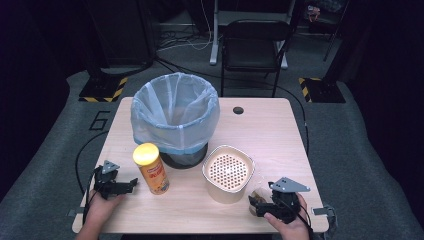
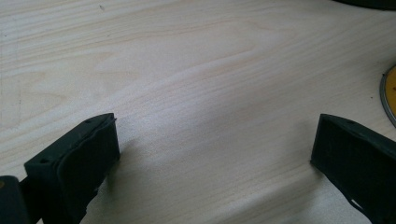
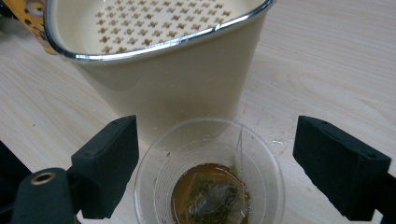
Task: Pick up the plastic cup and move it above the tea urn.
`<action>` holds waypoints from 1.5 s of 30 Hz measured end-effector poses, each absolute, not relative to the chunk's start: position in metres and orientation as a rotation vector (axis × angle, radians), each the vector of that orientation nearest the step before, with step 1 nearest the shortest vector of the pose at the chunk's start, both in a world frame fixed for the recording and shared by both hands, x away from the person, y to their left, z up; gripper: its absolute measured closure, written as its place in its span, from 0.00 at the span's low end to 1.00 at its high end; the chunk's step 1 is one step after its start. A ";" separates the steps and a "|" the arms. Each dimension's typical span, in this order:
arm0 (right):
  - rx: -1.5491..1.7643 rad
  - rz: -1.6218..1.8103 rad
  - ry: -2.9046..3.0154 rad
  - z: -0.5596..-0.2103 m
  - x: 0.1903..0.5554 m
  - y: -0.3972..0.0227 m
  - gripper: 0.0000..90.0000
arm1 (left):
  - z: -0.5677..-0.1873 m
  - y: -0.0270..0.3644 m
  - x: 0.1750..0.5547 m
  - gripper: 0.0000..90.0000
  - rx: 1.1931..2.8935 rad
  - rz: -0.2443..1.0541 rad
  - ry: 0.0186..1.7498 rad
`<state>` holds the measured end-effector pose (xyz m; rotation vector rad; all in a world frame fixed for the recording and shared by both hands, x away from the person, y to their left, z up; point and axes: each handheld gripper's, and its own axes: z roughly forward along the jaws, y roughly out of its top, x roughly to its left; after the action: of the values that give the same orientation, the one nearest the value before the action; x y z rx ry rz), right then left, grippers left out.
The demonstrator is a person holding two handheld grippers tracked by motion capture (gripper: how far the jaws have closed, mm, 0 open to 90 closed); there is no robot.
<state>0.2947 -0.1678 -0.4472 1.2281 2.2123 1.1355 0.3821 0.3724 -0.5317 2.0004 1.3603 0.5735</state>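
Right gripper (image 3: 215, 163) view: tea bag (image 3: 212, 198) inside clear cup (image 3: 208, 140), jaws wide.

Count of things on the wooden table

One bin (image 1: 175, 117) lined with a pale bag at far left; one yellow-lidded snack can (image 1: 150, 168) near left; one cream strainer tub (image 1: 227, 172) near right; one clear cup (image 3: 209, 179) holding one tea bag (image 3: 212, 198); two grippers; one chair (image 1: 255, 42) beyond.

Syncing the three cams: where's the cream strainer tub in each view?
High view: cream strainer tub at centre right of the table, left of the right gripper.
Left gripper view: not in it.
Right gripper view: tub at top centre, behind the clear cup.
Shared landmark: yellow can, a sliver at top left.
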 end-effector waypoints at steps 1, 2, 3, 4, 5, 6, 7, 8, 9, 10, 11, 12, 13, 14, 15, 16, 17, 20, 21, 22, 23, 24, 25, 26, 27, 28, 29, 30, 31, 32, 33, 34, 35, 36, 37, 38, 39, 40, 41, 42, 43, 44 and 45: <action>1.218 1.123 2.218 -0.450 0.294 -0.167 0.16 | -0.532 0.372 0.382 0.01 2.000 0.574 1.360; 1.232 1.114 2.222 -0.452 0.294 -0.166 0.16 | -0.532 0.372 0.382 0.01 2.000 0.574 1.360; 1.236 1.108 2.228 -0.454 0.293 -0.166 0.16 | -0.532 0.372 0.382 0.01 2.000 0.573 1.360; 1.245 1.107 2.229 -0.457 0.293 -0.165 0.16 | -0.532 0.372 0.382 0.01 2.000 0.574 1.360; 1.245 1.098 2.231 -0.459 0.292 -0.165 0.16 | -0.532 0.372 0.382 0.01 2.000 0.574 1.360; 1.237 1.088 2.232 -0.461 0.292 -0.165 0.16 | -0.532 0.372 0.382 0.01 2.000 0.574 1.361; 1.239 1.074 2.237 -0.465 0.292 -0.164 0.16 | -0.532 0.372 0.382 0.01 2.000 0.573 1.360; 1.237 1.064 2.245 -0.466 0.292 -0.164 0.16 | -0.532 0.372 0.382 0.01 2.000 0.574 1.360; 1.226 1.057 2.257 -0.468 0.293 -0.163 0.16 | -0.532 0.372 0.382 0.01 2.001 0.574 1.360; 1.223 1.045 2.264 -0.471 0.293 -0.162 0.17 | -0.532 0.372 0.382 0.01 1.998 0.570 1.361; 1.222 1.035 2.267 -0.473 0.293 -0.160 0.18 | -0.532 0.373 0.382 0.01 2.001 0.575 1.358; 1.204 1.010 2.271 -0.474 0.293 -0.160 0.19 | -0.532 0.373 0.382 0.01 2.001 0.575 1.358; 1.202 1.005 2.272 -0.475 0.292 -0.159 0.19 | -0.532 0.372 0.382 0.01 1.999 0.574 1.359; 1.204 0.992 2.276 -0.477 0.293 -0.158 0.19 | -0.532 0.373 0.382 0.01 2.001 0.576 1.358; 1.198 0.981 2.277 -0.477 0.293 -0.158 0.21 | -0.532 0.373 0.382 0.01 2.002 0.575 1.358; 1.190 0.975 2.279 -0.478 0.293 -0.158 0.23 | -0.532 0.373 0.382 0.01 2.001 0.576 1.358; 1.188 0.982 2.282 -0.479 0.293 -0.158 0.26 | -0.532 0.373 0.382 0.01 2.001 0.575 1.358; 1.192 0.981 2.282 -0.480 0.293 -0.158 0.30 | -0.532 0.373 0.382 0.01 2.001 0.576 1.358; 1.189 0.986 2.279 -0.480 0.293 -0.159 0.32 | -0.532 0.373 0.382 0.01 2.001 0.576 1.358; 1.203 0.995 2.270 -0.480 0.293 -0.158 0.34 | -0.532 0.373 0.382 0.01 2.001 0.575 1.358; 1.195 0.996 2.273 -0.479 0.293 -0.159 0.35 | -0.532 0.373 0.382 0.01 2.001 0.576 1.358; 1.194 0.998 2.274 -0.479 0.293 -0.159 0.36 | -0.532 0.373 0.382 0.01 2.002 0.575 1.358; 1.197 1.003 2.274 -0.479 0.293 -0.159 0.36 | -0.532 0.373 0.382 0.01 2.001 0.575 1.358; 1.195 1.004 2.276 -0.479 0.293 -0.159 0.37 | -0.532 0.373 0.382 0.01 2.001 0.575 1.358; 1.184 1.003 2.283 -0.479 0.293 -0.160 0.37 | -0.532 0.373 0.382 0.01 2.001 0.576 1.358; 1.176 1.005 2.284 -0.479 0.293 -0.160 0.37 | -0.532 0.373 0.382 0.01 2.002 0.575 1.358; 1.180 1.014 2.283 -0.479 0.293 -0.160 0.37 | -0.532 0.373 0.382 0.01 2.001 0.575 1.358; 1.172 1.014 2.289 -0.479 0.293 -0.161 0.37 | -0.532 0.373 0.382 0.01 2.002 0.576 1.358; 1.169 1.016 2.296 -0.479 0.293 -0.161 0.37 | -0.532 0.373 0.382 0.01 2.001 0.576 1.358; 1.168 1.004 2.292 -0.479 0.293 -0.162 0.37 | -0.532 0.373 0.383 0.01 2.003 0.575 1.357; 1.154 1.007 2.294 -0.479 0.294 -0.163 0.38 | -0.532 0.373 0.383 0.01 2.002 0.574 1.358; 1.162 1.010 2.298 -0.479 0.294 -0.164 0.38 | -0.532 0.373 0.383 0.01 2.002 0.575 1.358; 1.153 1.007 2.300 -0.479 0.295 -0.165 0.38 | -0.532 0.373 0.383 0.01 2.002 0.575 1.357; 1.157 1.005 2.299 -0.479 0.295 -0.165 0.38 | -0.532 0.373 0.383 0.01 2.002 0.575 1.357; 1.172 1.010 2.289 -0.479 0.296 -0.166 0.38 | -0.532 0.373 0.383 0.01 2.002 0.575 1.357; 1.168 1.002 2.299 -0.478 0.296 -0.167 0.38 | -0.532 0.373 0.383 0.01 2.003 0.575 1.357; 1.160 0.999 2.290 -0.479 0.296 -0.168 0.38 | -0.532 0.373 0.383 0.01 2.003 0.575 1.357; 1.167 1.003 2.295 -0.478 0.296 -0.168 0.38 | -0.532 0.373 0.383 0.01 2.002 0.575 1.357; 1.159 0.995 2.296 -0.478 0.297 -0.170 0.38 | -0.532 0.373 0.383 0.01 2.002 0.575 1.357; 1.179 0.999 2.288 -0.478 0.297 -0.170 0.38 | -0.532 0.373 0.383 0.01 2.003 0.575 1.357; 1.180 1.006 2.283 -0.478 0.298 -0.171 0.38 | -0.532 0.373 0.383 0.01 2.002 0.575 1.357; 1.177 1.002 2.293 -0.478 0.298 -0.172 0.38 | -0.532 0.373 0.383 0.01 2.002 0.575 1.357; 1.171 1.005 2.293 -0.477 0.298 -0.174 0.38 | -0.532 0.373 0.383 0.01 2.003 0.575 1.357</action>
<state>0.2984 -0.1736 -0.4775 1.1711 2.2931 1.0051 0.3825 0.3726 -0.5317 2.0026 1.3571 0.5748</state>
